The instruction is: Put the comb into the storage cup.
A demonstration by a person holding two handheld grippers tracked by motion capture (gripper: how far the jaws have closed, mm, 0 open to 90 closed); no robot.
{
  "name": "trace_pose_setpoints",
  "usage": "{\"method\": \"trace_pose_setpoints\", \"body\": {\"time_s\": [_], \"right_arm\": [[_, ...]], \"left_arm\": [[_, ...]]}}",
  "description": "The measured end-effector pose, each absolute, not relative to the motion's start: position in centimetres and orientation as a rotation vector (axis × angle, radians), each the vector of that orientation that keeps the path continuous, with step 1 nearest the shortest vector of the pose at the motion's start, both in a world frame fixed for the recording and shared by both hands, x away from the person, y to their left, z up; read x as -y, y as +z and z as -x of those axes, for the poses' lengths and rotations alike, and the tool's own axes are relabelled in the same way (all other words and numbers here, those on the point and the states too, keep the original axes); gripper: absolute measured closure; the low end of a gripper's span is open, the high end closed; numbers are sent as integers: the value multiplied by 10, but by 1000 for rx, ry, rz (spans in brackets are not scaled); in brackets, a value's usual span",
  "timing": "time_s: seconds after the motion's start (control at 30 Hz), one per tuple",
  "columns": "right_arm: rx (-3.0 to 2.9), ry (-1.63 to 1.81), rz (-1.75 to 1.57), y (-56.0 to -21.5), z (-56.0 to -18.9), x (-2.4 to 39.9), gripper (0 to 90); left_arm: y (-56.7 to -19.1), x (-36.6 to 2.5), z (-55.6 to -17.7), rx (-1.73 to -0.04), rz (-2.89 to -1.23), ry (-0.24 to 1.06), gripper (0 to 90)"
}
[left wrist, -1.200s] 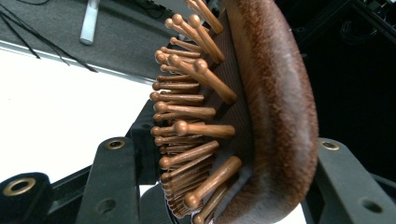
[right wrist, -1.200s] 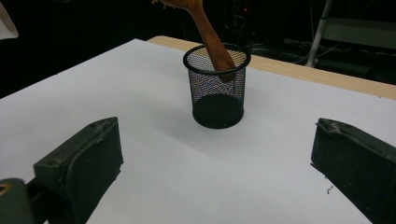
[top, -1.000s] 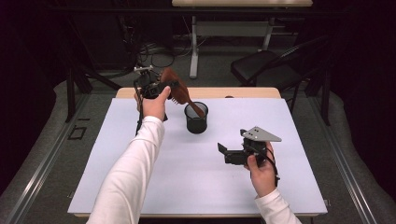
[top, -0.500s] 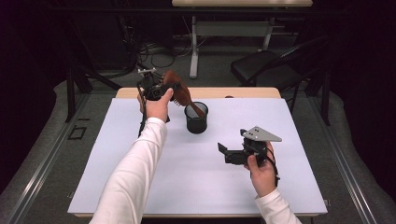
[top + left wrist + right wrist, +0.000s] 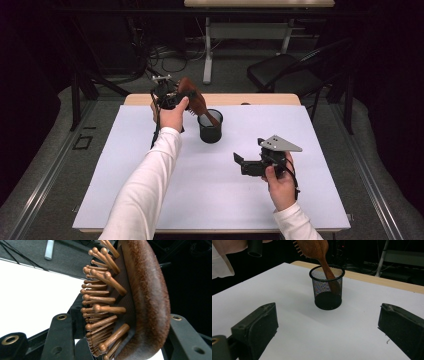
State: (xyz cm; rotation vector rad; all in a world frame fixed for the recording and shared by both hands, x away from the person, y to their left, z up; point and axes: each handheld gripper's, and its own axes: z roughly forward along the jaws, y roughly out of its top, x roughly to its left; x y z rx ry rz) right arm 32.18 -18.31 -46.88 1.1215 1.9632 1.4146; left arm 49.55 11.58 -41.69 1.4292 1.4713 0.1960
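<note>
Left tool [image 5: 176, 96] pinching hairbrush [image 5: 192, 100] head | handle inside mesh cup [image 5: 210, 127] | right tool [image 5: 242, 162] spread, well apart

Dim lab or studio, white-covered table [image 5: 150, 200], floor cables [image 5: 170, 62], folding chair [image 5: 285, 75], second desk frame [image 5: 250, 30] behind

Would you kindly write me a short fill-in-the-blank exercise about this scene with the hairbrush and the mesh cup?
1. The left tool is shut on the head of the wooden ____.
2. The brush's handle reaches down into the black mesh ____.
3. The right tool holds nothing, and its jaws are ____.
4. The cup stands on a ____ table.

Missing words: hairbrush; cup; open; white
</note>
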Motion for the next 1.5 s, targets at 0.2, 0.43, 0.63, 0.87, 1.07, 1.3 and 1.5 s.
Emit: {"method": "trace_pose_setpoints", "body": {"time_s": [0.2,0.43,0.63,0.87,1.07,1.3,1.5], "right_arm": [[-1962,1416,-1124,-469,-322,183,20],[-1963,1416,-1123,-469,-321,183,20],[-1963,1416,-1124,-469,-322,183,20],[-1963,1415,-1122,-469,-322,183,20],[-1965,1413,-1121,-469,-322,183,20],[-1970,1414,-1122,-470,-322,182,21],[-1970,1413,-1123,-470,-322,181,20]], "left_arm": [[-419,-114,-496,-1472,-1428,203,490],[-422,-113,-496,-1474,-1431,209,490],[-426,-112,-495,-1479,-1440,205,490],[-431,-109,-495,-1483,-1450,206,490],[-436,-108,-495,-1487,-1462,206,489],[-439,-109,-495,-1497,-1448,196,487],[-442,-113,-496,-1498,-1439,186,485]]}}
